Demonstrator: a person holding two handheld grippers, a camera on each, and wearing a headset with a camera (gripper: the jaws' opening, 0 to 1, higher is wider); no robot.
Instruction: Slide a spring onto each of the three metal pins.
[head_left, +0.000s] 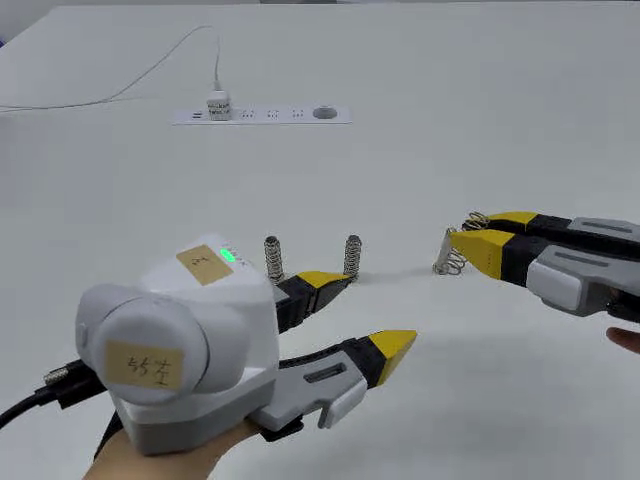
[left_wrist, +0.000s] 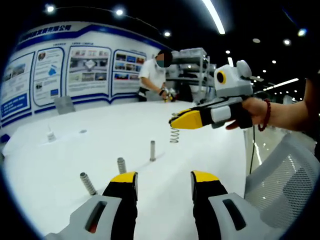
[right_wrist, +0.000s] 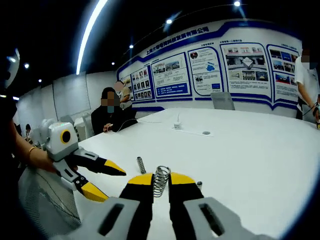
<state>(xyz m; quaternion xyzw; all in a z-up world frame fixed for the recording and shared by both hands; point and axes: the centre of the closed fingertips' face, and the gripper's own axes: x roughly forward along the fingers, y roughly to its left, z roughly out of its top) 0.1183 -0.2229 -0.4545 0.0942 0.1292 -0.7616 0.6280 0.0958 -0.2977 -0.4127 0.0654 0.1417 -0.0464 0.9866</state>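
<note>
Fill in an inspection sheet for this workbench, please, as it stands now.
Surface: white tabletop, smooth.
Job's things: two spring-covered metal pins; third metal pin bare.
Clutter: nothing seen.
Grippers: yellow-tipped left gripper open; yellow-tipped right gripper shut on a coiled wire spring.
Cables: white power strip with one white plug and white cable.
Surroundings: blue-bordered wall posters, seated person, standing person.
</note>
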